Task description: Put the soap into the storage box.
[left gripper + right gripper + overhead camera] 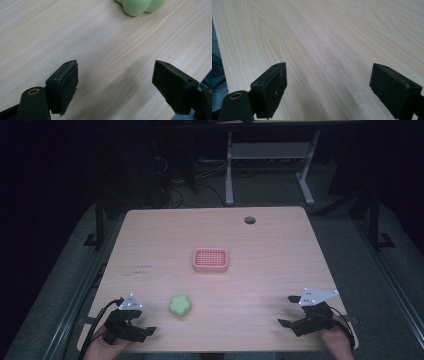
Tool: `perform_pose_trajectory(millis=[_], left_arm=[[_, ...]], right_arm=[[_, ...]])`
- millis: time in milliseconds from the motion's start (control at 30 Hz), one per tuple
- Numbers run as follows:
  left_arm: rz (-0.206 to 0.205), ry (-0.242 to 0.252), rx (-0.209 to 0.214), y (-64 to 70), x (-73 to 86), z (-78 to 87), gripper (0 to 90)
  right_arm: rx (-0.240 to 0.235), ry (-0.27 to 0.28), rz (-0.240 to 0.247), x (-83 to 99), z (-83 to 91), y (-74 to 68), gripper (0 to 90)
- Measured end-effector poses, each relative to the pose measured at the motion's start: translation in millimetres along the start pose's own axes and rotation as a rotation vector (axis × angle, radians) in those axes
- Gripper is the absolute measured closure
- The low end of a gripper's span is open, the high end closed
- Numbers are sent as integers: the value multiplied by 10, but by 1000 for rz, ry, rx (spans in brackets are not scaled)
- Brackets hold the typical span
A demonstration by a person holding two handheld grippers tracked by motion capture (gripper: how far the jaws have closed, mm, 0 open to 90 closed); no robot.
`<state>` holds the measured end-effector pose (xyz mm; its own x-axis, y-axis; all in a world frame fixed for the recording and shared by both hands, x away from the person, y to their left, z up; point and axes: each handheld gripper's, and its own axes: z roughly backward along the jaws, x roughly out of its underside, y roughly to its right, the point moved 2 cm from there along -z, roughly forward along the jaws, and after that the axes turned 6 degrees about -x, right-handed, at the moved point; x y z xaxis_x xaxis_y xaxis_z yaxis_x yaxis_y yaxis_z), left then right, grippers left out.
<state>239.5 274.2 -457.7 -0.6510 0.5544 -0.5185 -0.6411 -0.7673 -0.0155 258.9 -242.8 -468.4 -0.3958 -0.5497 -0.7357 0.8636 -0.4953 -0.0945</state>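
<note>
Dim surroundings are framing the desk [150, 240]; left gripper [142, 332], jaws spread, is sitting near the green toy [180, 305], suggesting an approach; right gripper [289, 311], also spread, is idling.

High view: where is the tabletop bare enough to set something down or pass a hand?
Most of the table is bare: the far strip beyond the pink basket, both sides of it, and the near stretch between the green toy and the right tongs. Tightest is the near left corner, where the left tongs sit beside the toy.
</note>
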Motion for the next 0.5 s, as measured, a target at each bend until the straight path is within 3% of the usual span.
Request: perform_pose_trajectory(millis=[500], left_arm=[[-1, 12, -4, 12, -85, 22, 212]], right_arm=[[-2, 5, -4, -5, 19, -4, 138]])
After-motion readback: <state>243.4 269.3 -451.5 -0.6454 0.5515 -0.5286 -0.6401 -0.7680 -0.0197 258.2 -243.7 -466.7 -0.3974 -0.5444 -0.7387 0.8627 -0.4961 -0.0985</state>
